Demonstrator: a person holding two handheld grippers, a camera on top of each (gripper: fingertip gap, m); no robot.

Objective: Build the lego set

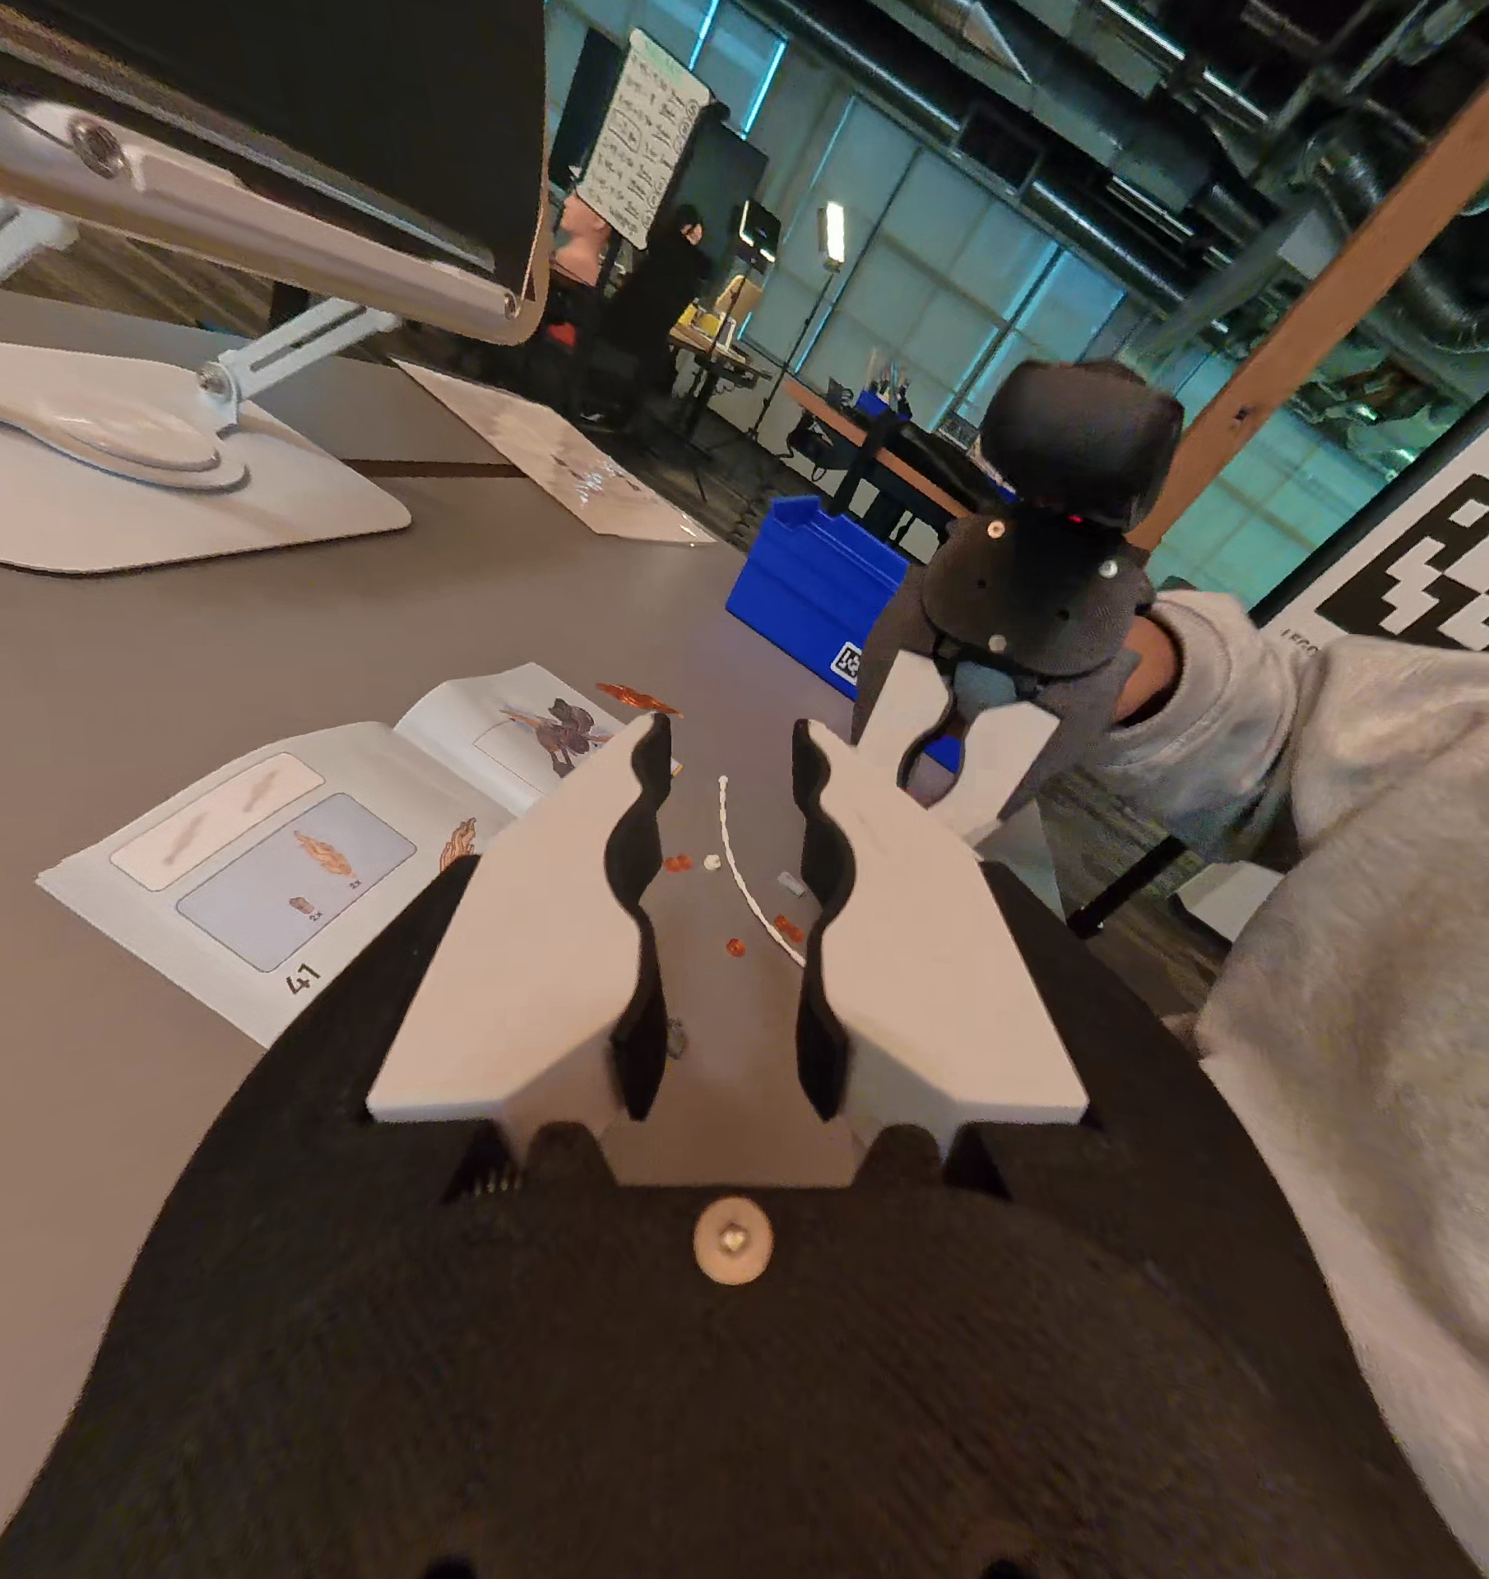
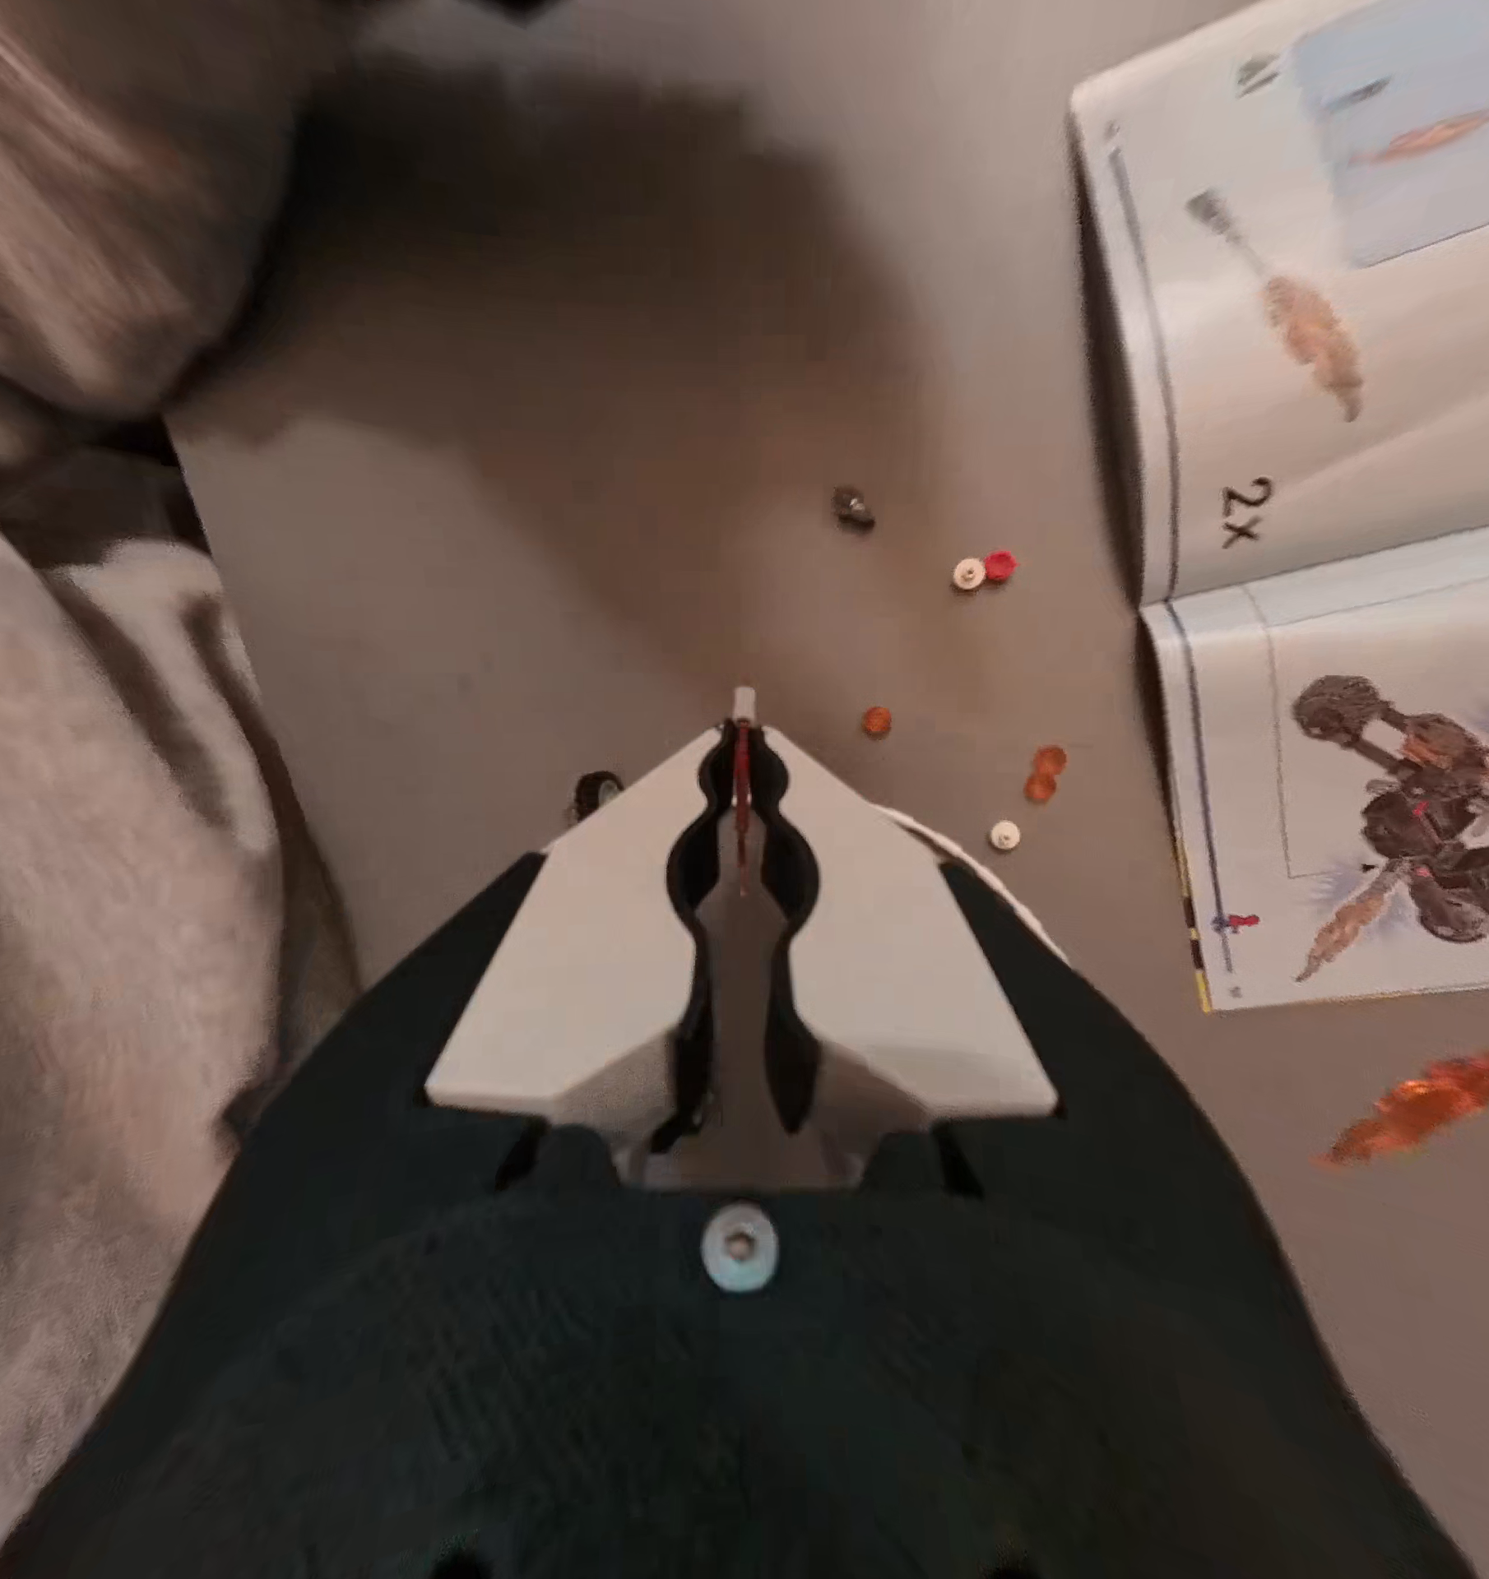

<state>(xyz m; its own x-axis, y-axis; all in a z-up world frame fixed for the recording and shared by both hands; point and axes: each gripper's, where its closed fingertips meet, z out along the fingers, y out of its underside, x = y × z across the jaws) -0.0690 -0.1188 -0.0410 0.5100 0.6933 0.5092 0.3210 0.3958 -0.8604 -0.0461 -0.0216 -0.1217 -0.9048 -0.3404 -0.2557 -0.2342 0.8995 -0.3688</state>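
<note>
Here the left gripper (image 1: 731, 726) hung above the grey table (image 1: 168, 683) with its fingers spread and nothing between them. Through the gap lay the loose pieces on the tabletop: a thin white curved strip (image 1: 745, 863), a small white round piece (image 1: 711, 861) just left of it, and a few orange round studs (image 1: 677, 863) scattered to either side. The open instruction booklet (image 1: 279, 854) lay to the left of the fingers, and a translucent orange flame-shaped piece (image 1: 637, 698) sat at its far edge. A blue bin (image 1: 809, 581) stood farther back, near the table's edge.

The right gripper (image 2: 741, 726) was pressed together at the tips, pinching a slim dark red piece (image 2: 741, 803) that ran back along the channel between the fingers. A small pale piece (image 2: 744, 701) showed just past the tips; whether it was part of the held piece I could not tell. Ahead and to the right, apart from the tips, lay a red stud (image 2: 999, 564) touching a white one (image 2: 968, 574), more orange studs, and a small dark piece (image 2: 850, 506). The booklet lay along the right edge, the orange flame piece beside it.
</note>
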